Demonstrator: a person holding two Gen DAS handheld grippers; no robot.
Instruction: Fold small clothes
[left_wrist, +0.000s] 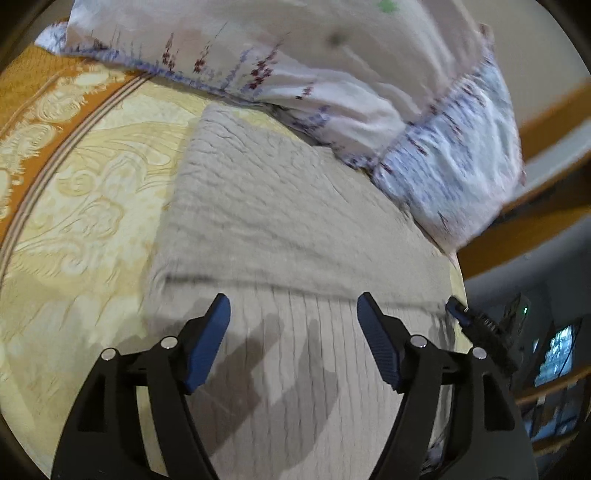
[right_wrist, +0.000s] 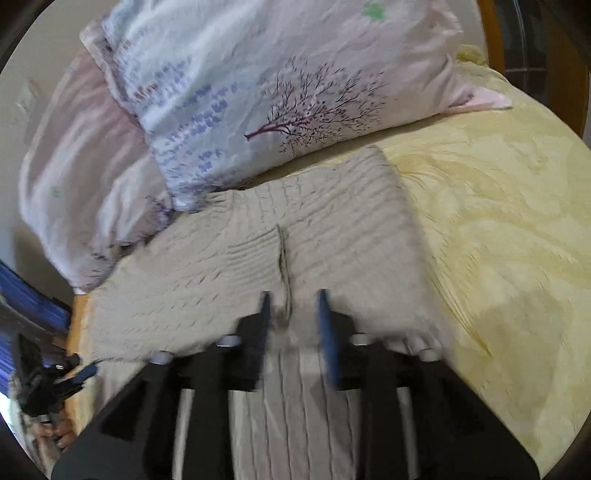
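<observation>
Left gripper (left_wrist: 293, 310) hung with its blue pads spread wide and nothing between them, poised just above the near, ribbed band of the beige knitted garment (left_wrist: 280, 221); that stance suited a hand between grasps, ready to take an edge rather than carrying one. Right gripper (right_wrist: 293, 306) had its fingers drawn in to a narrow gap over a raised crease (right_wrist: 283, 258) that ran along the middle of the same garment, and knit seemed to sit between the pads, though motion blur made it impossible to tell whether cloth was truly pinched. Pinching at that ridge would make sense as a way to lift a centre line for the next fold, I judged. Lying spread flat with one layer doubled across its width, the knit piece looked partly folded. It rested on a yellow bedspread (right_wrist: 498, 206) woven with pale scroll patterns and bordered in orange, its far edge touching or tucked just beside the floral pillows (right_wrist: 280, 92), which leaned against the wall. Beyond the bed's edge a wooden rail (left_wrist: 554, 110) and a dim room with a lit screen (left_wrist: 557, 354) were visible.
</observation>
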